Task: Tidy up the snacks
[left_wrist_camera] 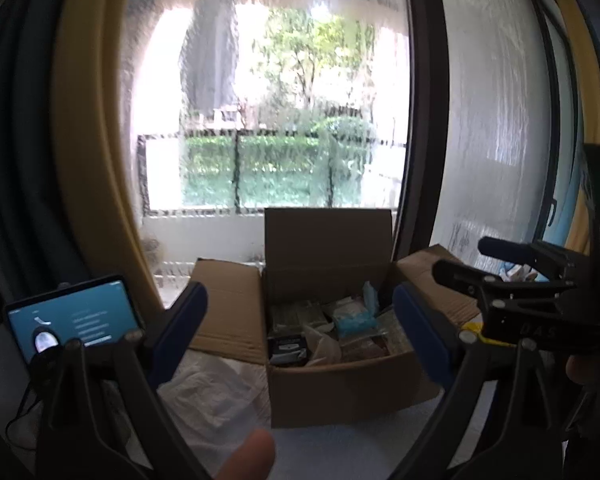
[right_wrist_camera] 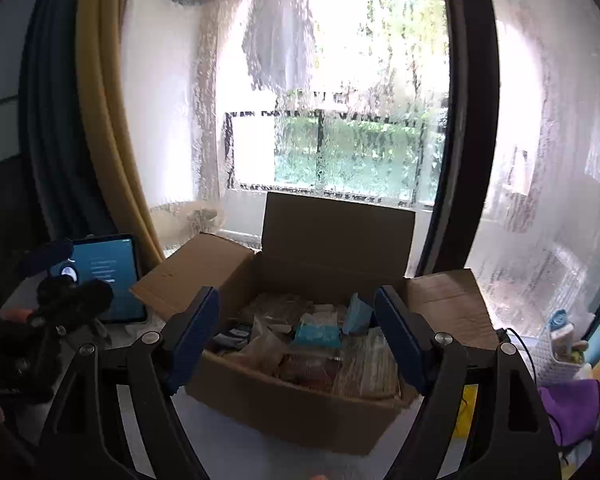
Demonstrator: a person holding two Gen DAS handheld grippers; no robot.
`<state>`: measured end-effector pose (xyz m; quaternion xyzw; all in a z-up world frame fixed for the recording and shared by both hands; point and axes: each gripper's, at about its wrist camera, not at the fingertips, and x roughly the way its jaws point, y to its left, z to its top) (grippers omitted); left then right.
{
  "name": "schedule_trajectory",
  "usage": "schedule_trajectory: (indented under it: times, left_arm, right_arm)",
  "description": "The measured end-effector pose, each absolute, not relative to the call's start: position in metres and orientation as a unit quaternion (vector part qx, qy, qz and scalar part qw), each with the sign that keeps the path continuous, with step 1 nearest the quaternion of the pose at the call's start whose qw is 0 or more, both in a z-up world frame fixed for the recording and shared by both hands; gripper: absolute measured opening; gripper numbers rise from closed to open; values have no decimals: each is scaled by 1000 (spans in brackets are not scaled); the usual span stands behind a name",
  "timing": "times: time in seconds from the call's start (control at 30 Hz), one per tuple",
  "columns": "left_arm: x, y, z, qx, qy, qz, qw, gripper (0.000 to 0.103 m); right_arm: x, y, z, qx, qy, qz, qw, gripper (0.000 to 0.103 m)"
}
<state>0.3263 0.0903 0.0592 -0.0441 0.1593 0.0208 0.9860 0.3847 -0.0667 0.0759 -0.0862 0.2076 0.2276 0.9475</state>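
Observation:
An open cardboard box stands on the table by the window, flaps spread; it also shows in the right wrist view. Several snack packs lie inside, among them a light-blue pack, a dark pack and clear-wrapped biscuits. My left gripper is open and empty, held in front of the box. My right gripper is open and empty, also before the box; it shows from the side in the left wrist view.
A lit tablet stands left of the box. A crumpled white plastic bag lies at the box's left front. A white basket and a purple cloth sit at the right. Window glass and curtains stand behind.

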Motion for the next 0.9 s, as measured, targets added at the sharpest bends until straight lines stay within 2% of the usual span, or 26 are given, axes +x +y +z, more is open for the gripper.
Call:
schedule_trajectory:
  times: [0.9]
  left_arm:
    - [106, 28, 53, -35, 84, 33, 995, 95]
  right_arm:
    - [188, -138, 76, -88, 153, 223, 959, 82]
